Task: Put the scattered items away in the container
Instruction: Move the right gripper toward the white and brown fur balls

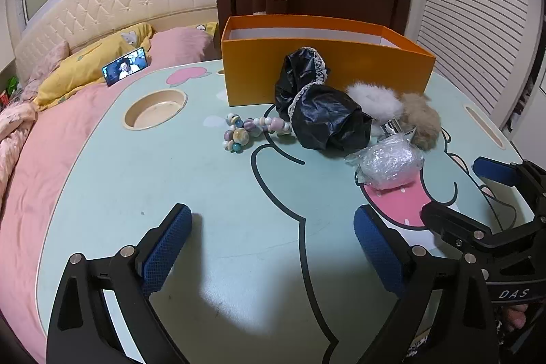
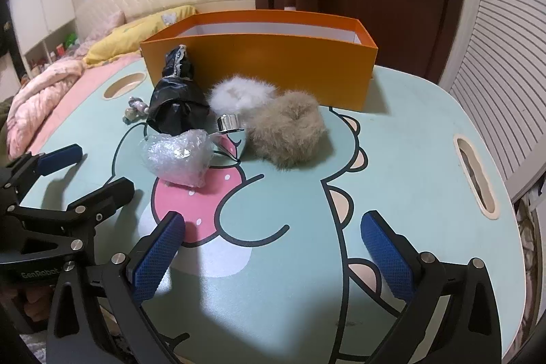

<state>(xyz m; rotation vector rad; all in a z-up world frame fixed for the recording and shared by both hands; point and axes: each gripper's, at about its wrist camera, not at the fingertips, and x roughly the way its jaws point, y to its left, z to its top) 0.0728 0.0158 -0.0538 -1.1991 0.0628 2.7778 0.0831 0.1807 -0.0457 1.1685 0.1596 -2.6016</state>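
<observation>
No item is seen inside the orange box (image 1: 327, 70) (floor partly hidden); bead string (image 1: 252, 128), black cloth (image 1: 320, 111), fur pieces (image 2: 273, 121) lie before it. Left gripper (image 1: 273, 244) and right gripper (image 2: 273, 248) gape, empty.

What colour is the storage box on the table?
Orange outside, white inside; clearest in the right wrist view.

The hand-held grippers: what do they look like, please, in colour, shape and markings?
Both look alike. The left hand-held gripper and the right hand-held gripper have angular black frames with silver round bolts. Each finger ends in a blue pad with a fine grid texture. White lettering shows: "DAS" on the right one, "GenRobot" on the left one.
</observation>
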